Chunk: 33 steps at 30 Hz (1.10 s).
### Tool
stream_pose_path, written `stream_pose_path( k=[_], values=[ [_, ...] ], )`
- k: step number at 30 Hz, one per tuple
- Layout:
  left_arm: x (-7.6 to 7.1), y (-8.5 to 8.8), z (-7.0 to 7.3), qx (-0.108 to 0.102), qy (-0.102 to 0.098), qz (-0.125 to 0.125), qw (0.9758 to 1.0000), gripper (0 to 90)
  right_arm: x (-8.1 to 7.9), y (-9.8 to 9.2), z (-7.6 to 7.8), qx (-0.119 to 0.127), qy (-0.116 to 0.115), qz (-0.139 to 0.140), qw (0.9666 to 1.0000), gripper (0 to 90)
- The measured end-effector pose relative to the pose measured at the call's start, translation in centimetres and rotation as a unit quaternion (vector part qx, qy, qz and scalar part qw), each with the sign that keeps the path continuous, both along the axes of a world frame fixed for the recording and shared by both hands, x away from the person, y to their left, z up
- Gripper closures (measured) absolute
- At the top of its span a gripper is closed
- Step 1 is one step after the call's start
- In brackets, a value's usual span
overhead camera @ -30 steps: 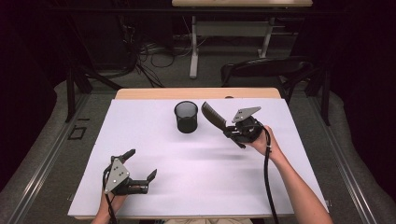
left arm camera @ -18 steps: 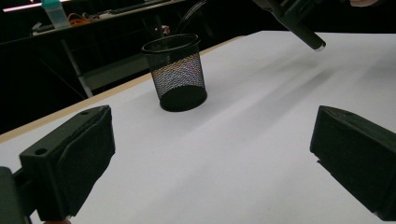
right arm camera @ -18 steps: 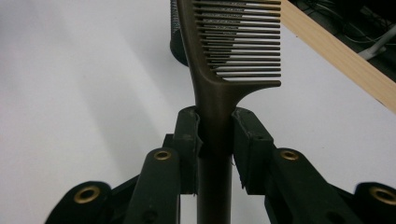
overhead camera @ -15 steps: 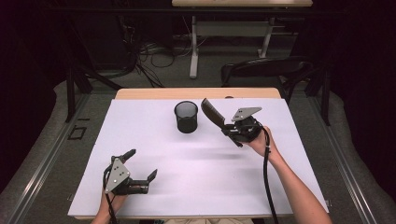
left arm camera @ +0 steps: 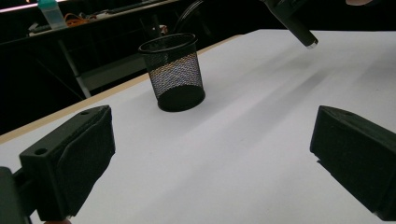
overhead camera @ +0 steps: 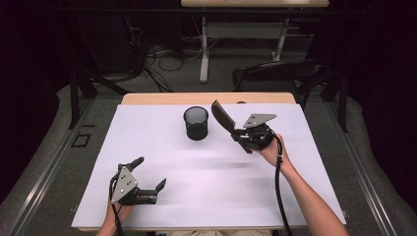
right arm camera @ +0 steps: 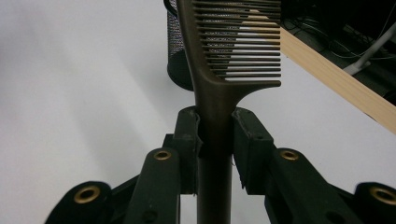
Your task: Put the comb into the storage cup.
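**Still holding: comb clamped beside the mesh cup, nothing has shifted**

Broadly, the worktop [overhead camera: 162,147] under its white sheet looks as it did a second ago; every item sits where it was. The black mesh cup [overhead camera: 196,123] stands upright at the far middle of the sheet. Just to its right, raised off the surface, the right hand-held gripper [overhead camera: 239,136] stays in the same spot, its jaws closed tightly on the handle of a dark comb [overhead camera: 222,116]. In the right gripper view the comb [right arm camera: 219,84] rises straight out from between the pads, its teeth reaching toward the mesh cup [right arm camera: 180,56] behind it; comb and cup are close but apart. At the near left, the left hand-held gripper [overhead camera: 147,178] has not moved either: it rests low over the sheet with its jaws spread wide and nothing between them, and its own view faces the cup [left arm camera: 173,70] across bare sheet.
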State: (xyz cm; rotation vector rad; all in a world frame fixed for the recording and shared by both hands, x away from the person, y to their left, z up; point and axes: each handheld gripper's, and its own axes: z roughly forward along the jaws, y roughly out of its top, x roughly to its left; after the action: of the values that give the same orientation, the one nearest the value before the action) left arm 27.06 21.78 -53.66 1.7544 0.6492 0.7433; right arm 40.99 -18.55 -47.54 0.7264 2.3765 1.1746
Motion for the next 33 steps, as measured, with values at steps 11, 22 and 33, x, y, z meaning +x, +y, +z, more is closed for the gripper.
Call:
stream_pose_path(
  k=[11, 22, 33],
  values=[
    [-0.05, 0.04, 0.00, 0.002, 0.001, -0.001, 1.0000, 0.1, -0.19, 0.38, 0.08, 0.024, -0.015, -0.007, 0.9996, 72.7],
    [-0.04, 0.00, -0.01, 0.001, 0.001, 0.000, 1.0000, 0.1, -0.30, 0.60, 0.38, 0.037, -0.025, -0.015, 0.9989, 72.7],
    [0.02, -0.08, -0.04, 0.002, 0.002, -0.003, 1.0000, 0.1, -0.37, 0.62, 0.73, 0.054, -0.033, -0.023, 0.9977, 72.7]
  ],
)
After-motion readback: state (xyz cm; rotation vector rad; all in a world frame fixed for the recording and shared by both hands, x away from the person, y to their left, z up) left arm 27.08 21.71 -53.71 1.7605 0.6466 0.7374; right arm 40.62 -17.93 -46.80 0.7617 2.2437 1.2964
